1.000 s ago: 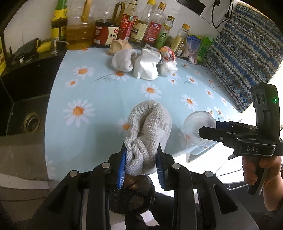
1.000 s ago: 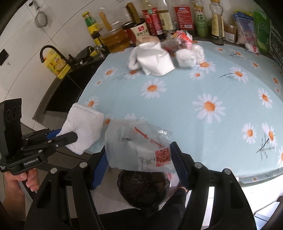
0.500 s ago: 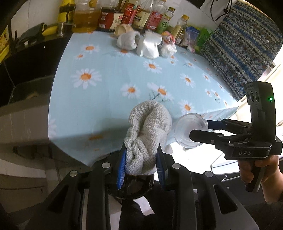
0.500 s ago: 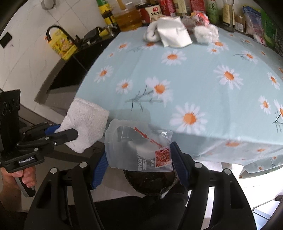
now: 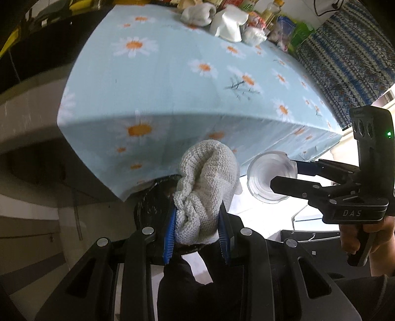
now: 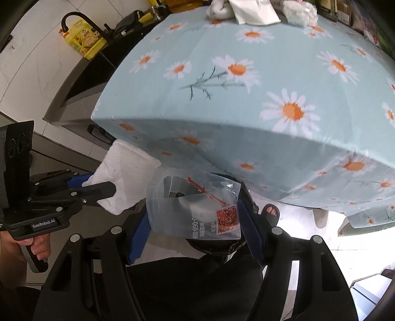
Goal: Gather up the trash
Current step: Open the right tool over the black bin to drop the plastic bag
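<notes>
My left gripper point(image 5: 197, 222) is shut on a crumpled white knitted cloth point(image 5: 207, 182), which bulges out above its blue pads. In the right wrist view that cloth point(image 6: 128, 170) and the left gripper point(image 6: 98, 185) show at the left. My right gripper point(image 6: 195, 222) is shut on a clear plastic cup point(image 6: 187, 205) with a red QR sticker; from the left wrist the cup point(image 5: 264, 180) faces mouth-on in the right gripper point(image 5: 284, 174). Both hang below the front edge of the daisy-print table point(image 5: 172, 86), over a black-lined bin point(image 5: 153, 197).
More trash lies at the table's far side: crumpled white paper point(image 5: 228, 22), a white cloth bundle point(image 5: 197, 12) and small wrappers, in front of bottles. A dark sink counter point(image 6: 81, 81) stands at the left. A sandalled foot point(image 6: 270, 212) is beside the bin point(image 6: 214, 244).
Both grippers have drawn back off the tabletop and sunk below its front edge, carrying cloth and cup. The black bin now shows right under them. Neither grip has changed.
</notes>
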`<act>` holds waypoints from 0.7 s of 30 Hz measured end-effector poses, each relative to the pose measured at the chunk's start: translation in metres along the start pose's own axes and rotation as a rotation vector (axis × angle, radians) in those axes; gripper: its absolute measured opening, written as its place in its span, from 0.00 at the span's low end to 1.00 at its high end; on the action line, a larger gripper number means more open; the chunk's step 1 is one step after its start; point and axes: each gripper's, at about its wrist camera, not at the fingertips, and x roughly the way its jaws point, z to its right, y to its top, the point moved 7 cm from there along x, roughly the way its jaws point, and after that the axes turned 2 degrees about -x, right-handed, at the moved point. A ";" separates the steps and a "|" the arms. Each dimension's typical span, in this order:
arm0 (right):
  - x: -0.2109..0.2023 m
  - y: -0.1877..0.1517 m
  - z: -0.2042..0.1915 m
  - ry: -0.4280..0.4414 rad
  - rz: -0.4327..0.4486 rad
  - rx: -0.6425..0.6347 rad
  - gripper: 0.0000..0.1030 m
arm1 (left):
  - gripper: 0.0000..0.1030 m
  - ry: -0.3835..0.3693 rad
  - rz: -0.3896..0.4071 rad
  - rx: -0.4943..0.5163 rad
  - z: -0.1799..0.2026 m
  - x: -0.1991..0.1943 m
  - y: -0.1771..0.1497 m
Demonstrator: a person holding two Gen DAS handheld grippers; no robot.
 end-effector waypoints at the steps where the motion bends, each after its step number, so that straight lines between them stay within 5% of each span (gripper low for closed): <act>1: 0.001 -0.001 0.000 0.003 -0.003 0.002 0.65 | 0.27 0.002 -0.004 -0.006 -0.001 0.001 -0.002; 10: 0.008 -0.003 0.005 0.037 -0.044 0.039 0.78 | 0.47 -0.003 -0.061 -0.068 -0.005 0.017 -0.006; 21: -0.004 0.005 0.016 0.025 -0.009 0.063 0.78 | 0.47 0.012 -0.054 -0.083 -0.007 0.014 0.001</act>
